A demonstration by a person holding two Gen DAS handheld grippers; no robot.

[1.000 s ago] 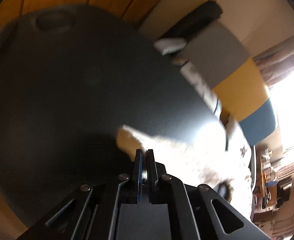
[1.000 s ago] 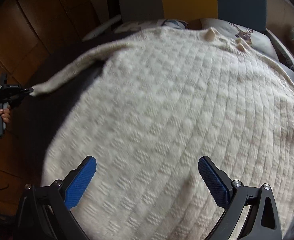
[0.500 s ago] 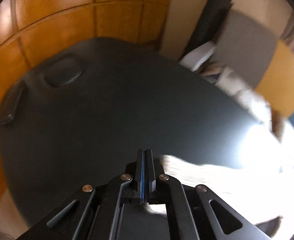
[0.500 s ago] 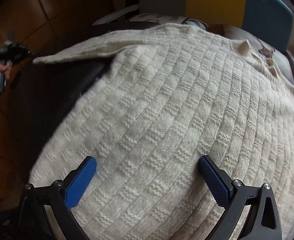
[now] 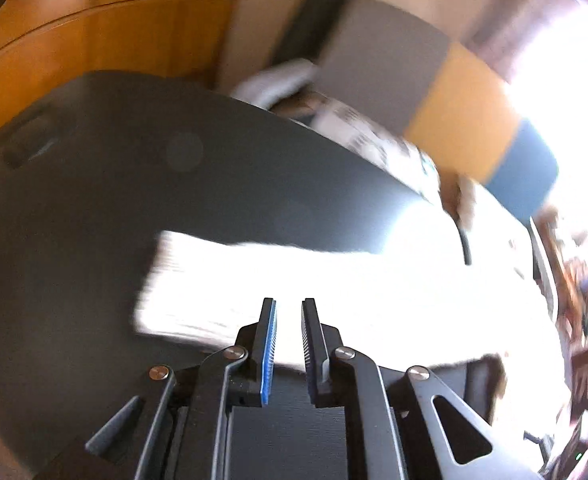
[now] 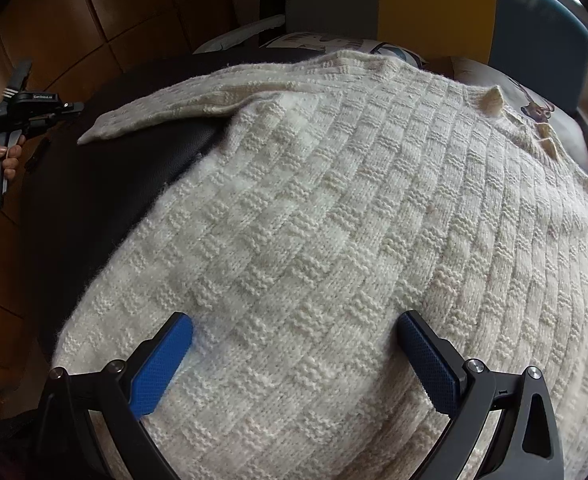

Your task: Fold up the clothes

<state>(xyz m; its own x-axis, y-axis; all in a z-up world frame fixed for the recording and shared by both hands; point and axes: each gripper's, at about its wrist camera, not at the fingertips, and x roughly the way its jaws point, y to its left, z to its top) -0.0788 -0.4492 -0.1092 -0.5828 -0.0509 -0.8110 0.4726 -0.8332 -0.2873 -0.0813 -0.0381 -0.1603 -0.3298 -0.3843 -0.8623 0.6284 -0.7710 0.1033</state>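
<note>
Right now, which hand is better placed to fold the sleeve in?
Probably left: the left gripper sits just off the sleeve, jaws opening, nothing between them. The right gripper hangs open over the sweater.

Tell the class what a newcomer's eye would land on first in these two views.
A cream basket-weave knitted sweater fills the right wrist view, spread over a dark round table, one sleeve stretched out to the left. Beyond its far edge stands a chair back with grey, yellow and blue panels. The right hand-held gripper hangs open above the knit.
</note>
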